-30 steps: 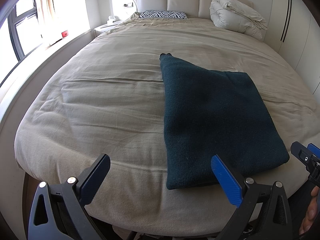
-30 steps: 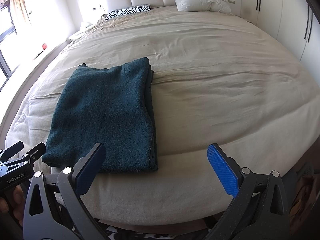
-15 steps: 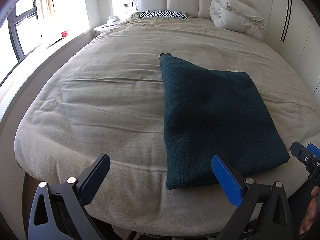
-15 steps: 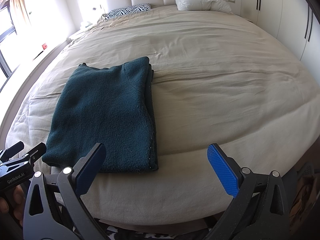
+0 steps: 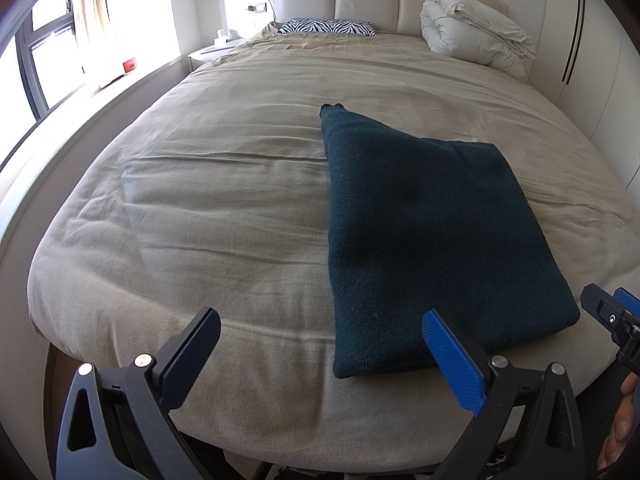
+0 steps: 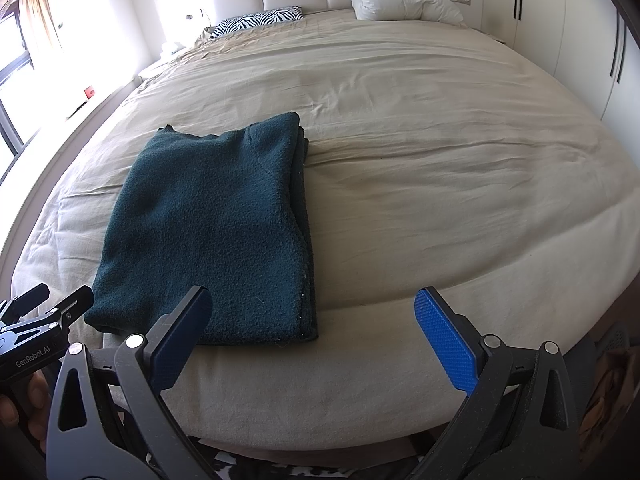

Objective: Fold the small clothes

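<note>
A dark teal fleece garment (image 5: 432,232) lies folded into a flat rectangle near the foot edge of the beige bed (image 5: 208,208). It also shows in the right wrist view (image 6: 212,232), with stacked layers along its right edge. My left gripper (image 5: 320,344) is open and empty, held back at the bed's foot edge, left of the garment's near corner. My right gripper (image 6: 312,328) is open and empty, at the foot edge just right of the garment. Each gripper shows at the edge of the other's view.
A zebra-print pillow (image 5: 328,27) and a rolled white duvet (image 5: 472,36) lie by the headboard. A window and ledge run along the left (image 5: 48,64). White wardrobe doors stand at the right (image 6: 580,40).
</note>
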Tool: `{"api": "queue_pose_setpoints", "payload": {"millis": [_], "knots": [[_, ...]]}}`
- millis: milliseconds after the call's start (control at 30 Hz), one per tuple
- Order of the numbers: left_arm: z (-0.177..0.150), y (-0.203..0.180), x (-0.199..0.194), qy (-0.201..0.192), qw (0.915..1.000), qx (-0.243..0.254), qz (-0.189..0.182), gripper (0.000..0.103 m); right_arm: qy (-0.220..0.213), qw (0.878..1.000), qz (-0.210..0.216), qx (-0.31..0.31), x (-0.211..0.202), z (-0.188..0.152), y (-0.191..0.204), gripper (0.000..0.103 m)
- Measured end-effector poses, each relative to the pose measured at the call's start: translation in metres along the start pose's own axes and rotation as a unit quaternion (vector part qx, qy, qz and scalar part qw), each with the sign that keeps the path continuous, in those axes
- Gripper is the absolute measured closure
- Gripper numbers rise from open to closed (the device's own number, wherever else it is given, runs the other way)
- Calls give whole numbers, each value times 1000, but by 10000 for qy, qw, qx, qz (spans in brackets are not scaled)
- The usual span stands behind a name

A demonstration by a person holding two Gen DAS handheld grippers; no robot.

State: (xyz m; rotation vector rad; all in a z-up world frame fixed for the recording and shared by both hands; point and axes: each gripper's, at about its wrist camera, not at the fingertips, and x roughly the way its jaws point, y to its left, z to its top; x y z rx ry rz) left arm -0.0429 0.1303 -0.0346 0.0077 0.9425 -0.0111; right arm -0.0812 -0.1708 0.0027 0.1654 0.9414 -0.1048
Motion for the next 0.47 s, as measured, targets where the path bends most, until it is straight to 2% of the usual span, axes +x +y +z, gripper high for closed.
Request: {"api": "queue_pose_setpoints", "payload": {"millis": [467], "knots": [[2,4,2,14,10000,-8,-29,0,66,10000,45,9,3,1,-1,0]]}}
